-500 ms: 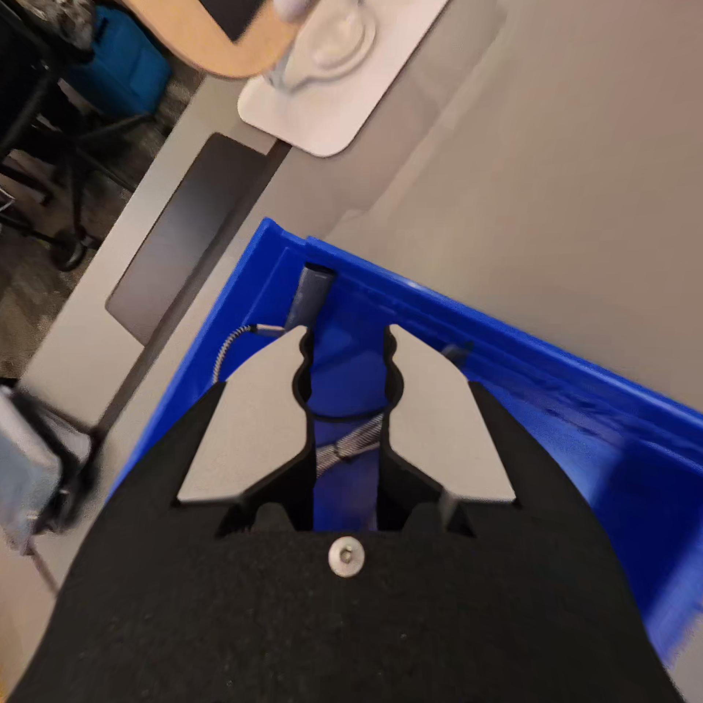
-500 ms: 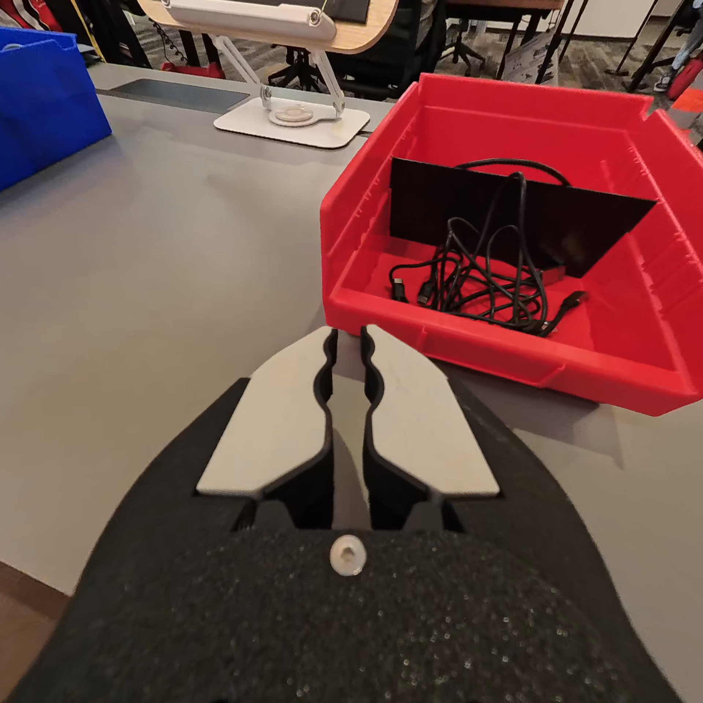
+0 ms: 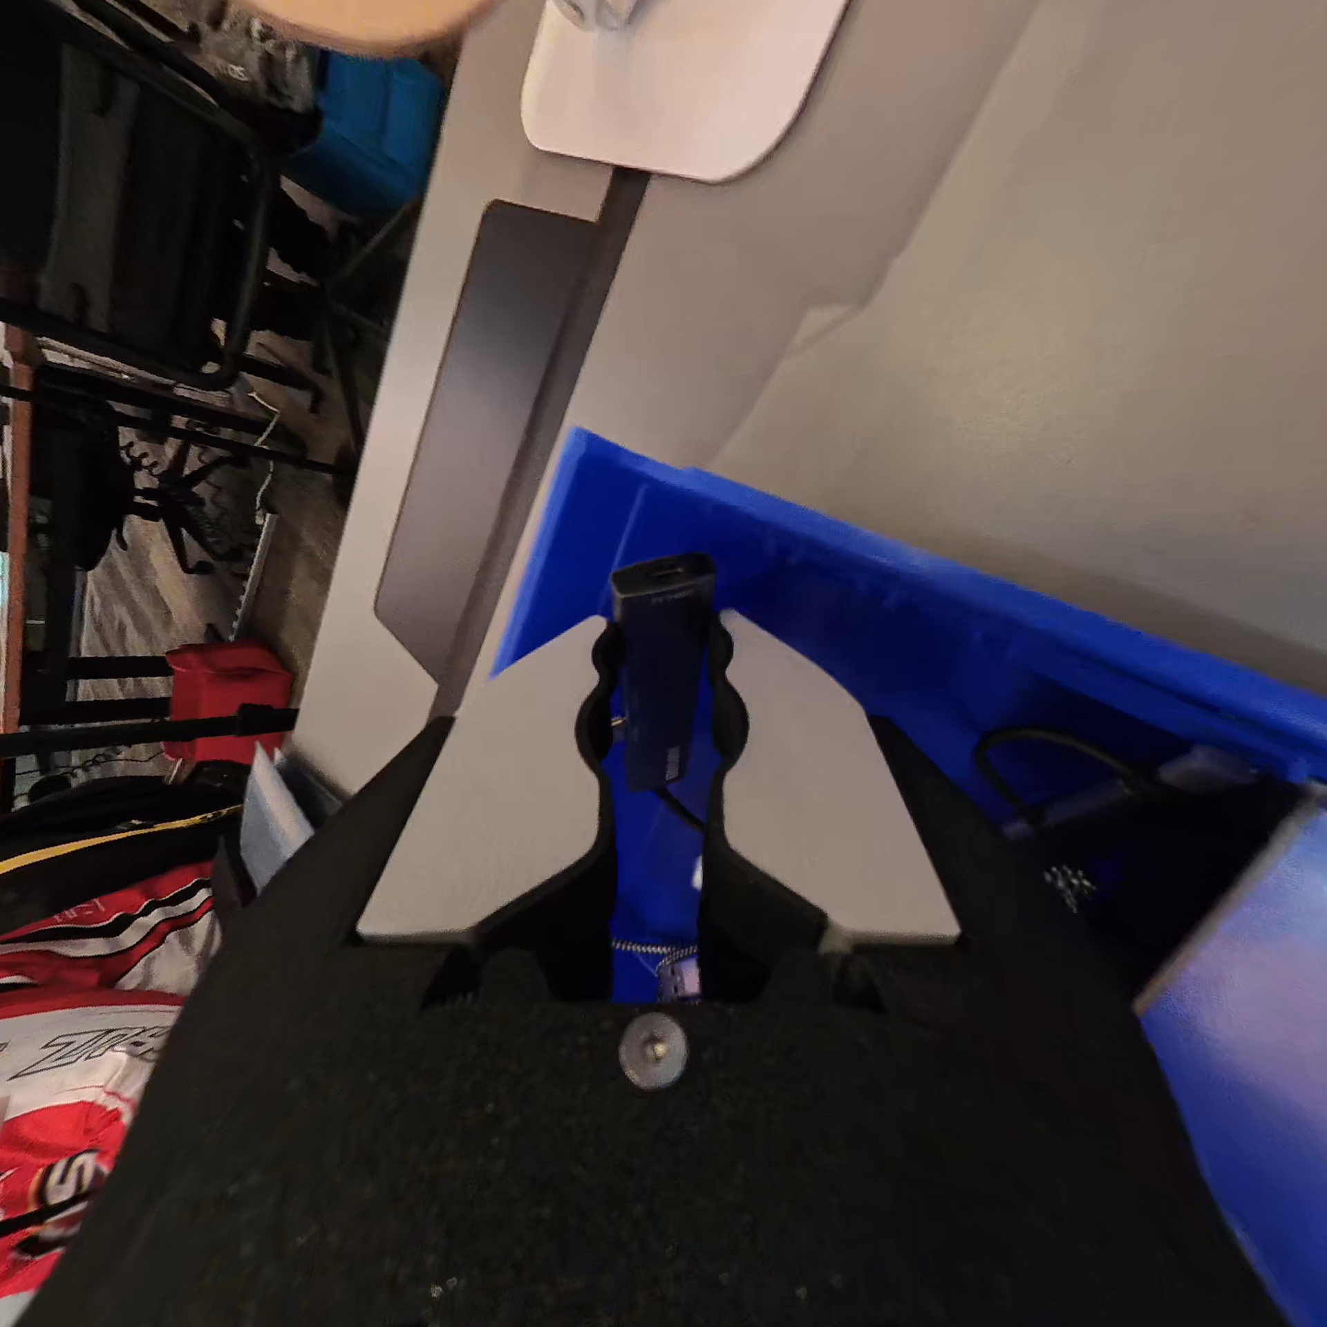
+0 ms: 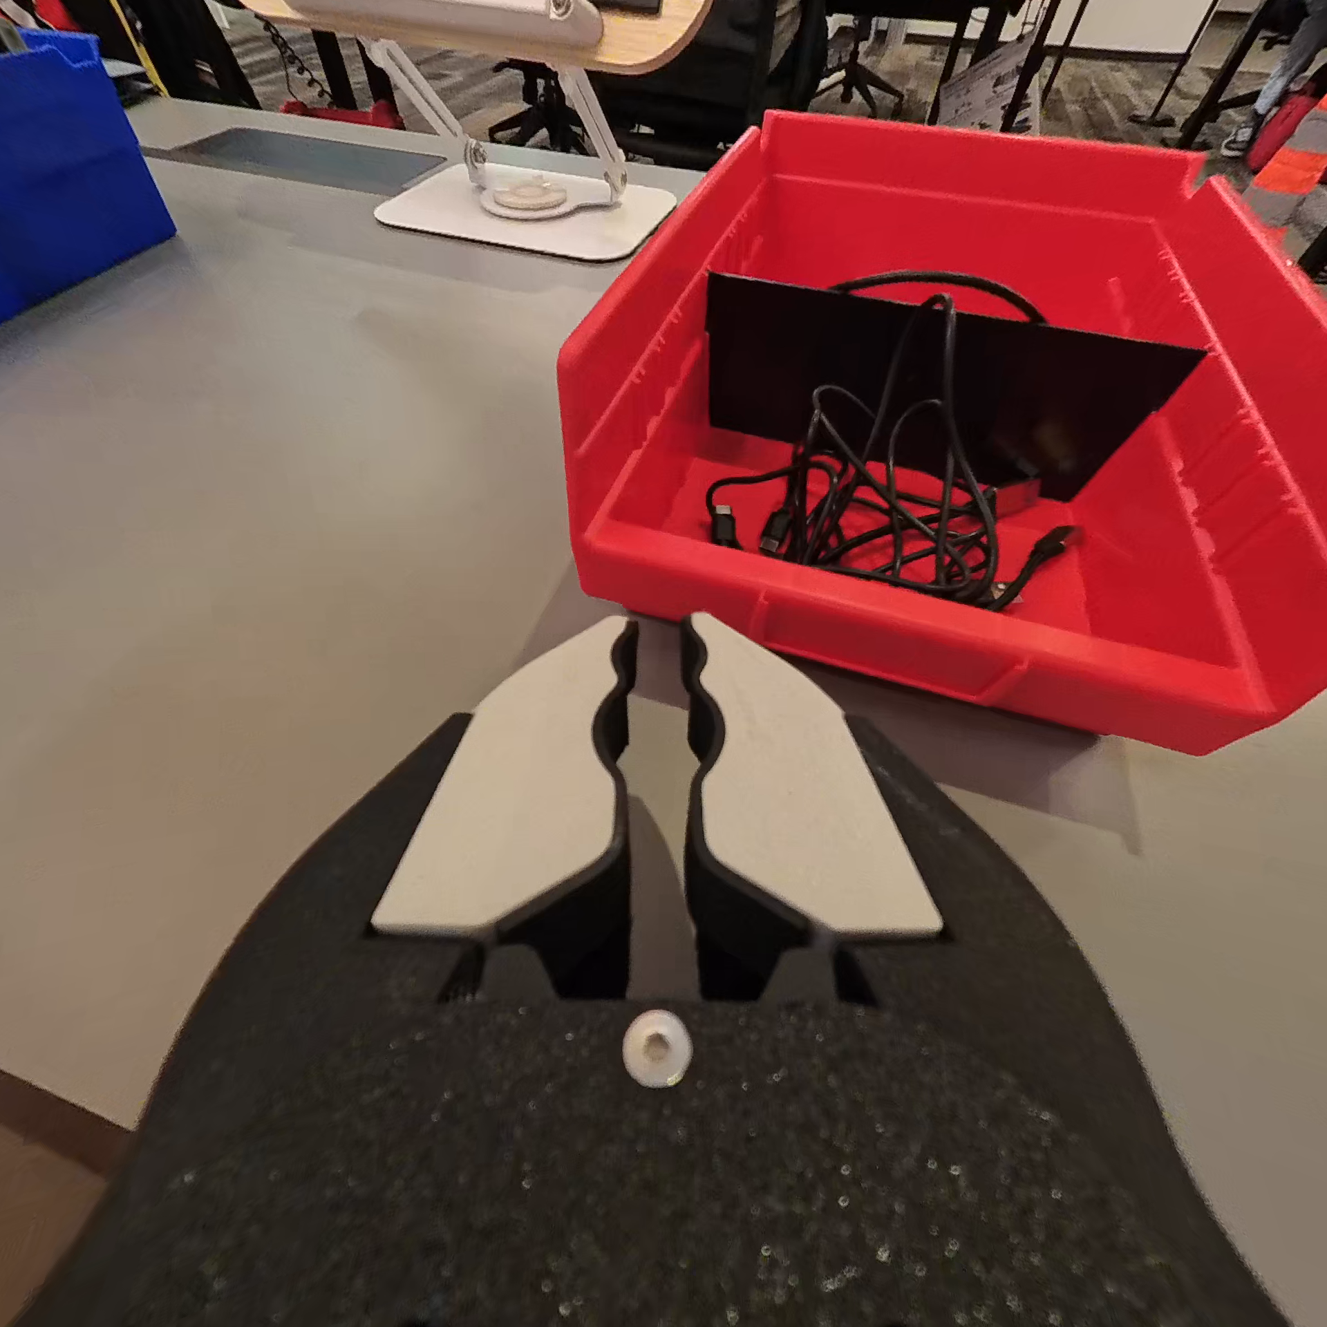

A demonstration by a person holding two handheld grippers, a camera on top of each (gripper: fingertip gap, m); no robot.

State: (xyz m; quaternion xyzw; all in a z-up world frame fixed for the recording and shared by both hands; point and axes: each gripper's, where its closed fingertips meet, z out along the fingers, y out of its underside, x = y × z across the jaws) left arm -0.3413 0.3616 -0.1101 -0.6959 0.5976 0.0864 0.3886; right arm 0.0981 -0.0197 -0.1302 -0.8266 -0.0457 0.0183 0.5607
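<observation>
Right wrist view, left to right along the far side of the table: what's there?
blue bin → dark inset panel → white stand base → red bin holding tangled black cables.

Soft, even indoor light. The left wrist view is smeared by motion blur, worst right of the fingers on the glossy blue plastic bin [image 3: 933,646]. The right wrist view is sharper, with soft shadows on the matte grey tabletop [image 4: 287,503] and wide-angle bending at its edges.

dark adapter [image 3: 660,660]: print, blurred | jersey [image 3: 79,1063]: lettering, partly cut off
</observation>
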